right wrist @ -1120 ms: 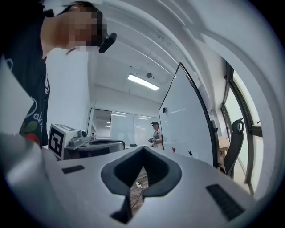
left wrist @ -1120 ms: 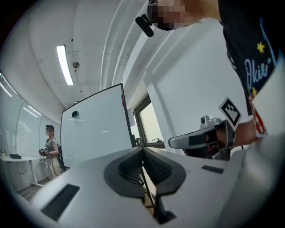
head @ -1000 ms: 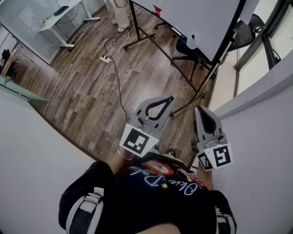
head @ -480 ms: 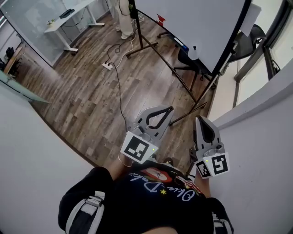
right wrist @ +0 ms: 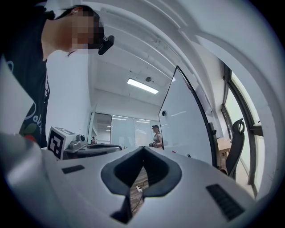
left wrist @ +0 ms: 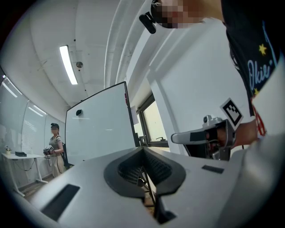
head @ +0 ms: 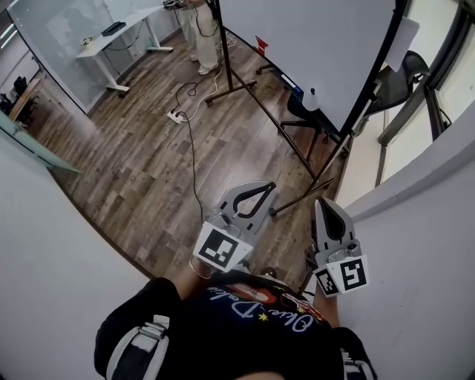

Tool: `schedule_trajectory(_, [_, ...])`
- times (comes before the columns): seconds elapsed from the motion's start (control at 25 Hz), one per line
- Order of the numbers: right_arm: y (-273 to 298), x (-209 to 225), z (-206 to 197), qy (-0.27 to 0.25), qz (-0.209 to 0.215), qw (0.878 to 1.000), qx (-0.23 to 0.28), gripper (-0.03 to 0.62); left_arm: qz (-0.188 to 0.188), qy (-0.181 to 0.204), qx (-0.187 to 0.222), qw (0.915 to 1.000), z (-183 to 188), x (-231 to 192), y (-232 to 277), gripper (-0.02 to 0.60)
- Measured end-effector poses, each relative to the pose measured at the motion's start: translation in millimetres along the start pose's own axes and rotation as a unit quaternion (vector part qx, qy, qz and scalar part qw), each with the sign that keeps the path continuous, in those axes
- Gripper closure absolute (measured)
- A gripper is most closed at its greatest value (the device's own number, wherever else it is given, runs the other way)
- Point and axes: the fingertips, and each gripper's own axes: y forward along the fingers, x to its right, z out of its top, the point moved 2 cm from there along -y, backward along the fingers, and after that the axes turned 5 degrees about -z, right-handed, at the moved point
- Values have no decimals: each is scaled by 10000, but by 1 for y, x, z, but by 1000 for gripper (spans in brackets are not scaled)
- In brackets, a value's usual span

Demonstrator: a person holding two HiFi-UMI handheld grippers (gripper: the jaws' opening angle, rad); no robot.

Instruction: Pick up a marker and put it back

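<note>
A whiteboard (head: 312, 37) on a black wheeled stand is ahead of me, also in the right gripper view (right wrist: 182, 120) and the left gripper view (left wrist: 98, 124). Small red (head: 257, 41) and blue (head: 297, 90) things lie on its ledge; whether they are markers is too small to tell. My left gripper (head: 270, 185) (left wrist: 142, 149) is shut with nothing in it, held level over the wooden floor. My right gripper (head: 321, 201) (right wrist: 143, 148) is beside it, also shut and empty. Both are well short of the board.
A white wall (head: 423, 237) is close on the right and another (head: 52, 245) on the left. A power strip and cable (head: 177, 115) lie on the floor. A person (head: 197, 22) stands by a desk (head: 119, 37). An office chair (head: 393, 74) is behind the board.
The head view has tilted up a little, so floor, board and both grippers sit lower in the picture. The grippers stay shut and side by side.
</note>
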Motion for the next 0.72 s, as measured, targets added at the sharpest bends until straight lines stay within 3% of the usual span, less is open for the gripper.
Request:
schedule_trajectory(0.4, [-1, 13, 5, -253, 87, 9996, -64, 594, 173, 73, -37, 9998, 2, 0, 7, 578])
schedule_trajectory(0.72, [-19, 28, 0, -116, -7, 9999, -109, 594, 394, 47, -199, 9990, 4, 15, 5, 578])
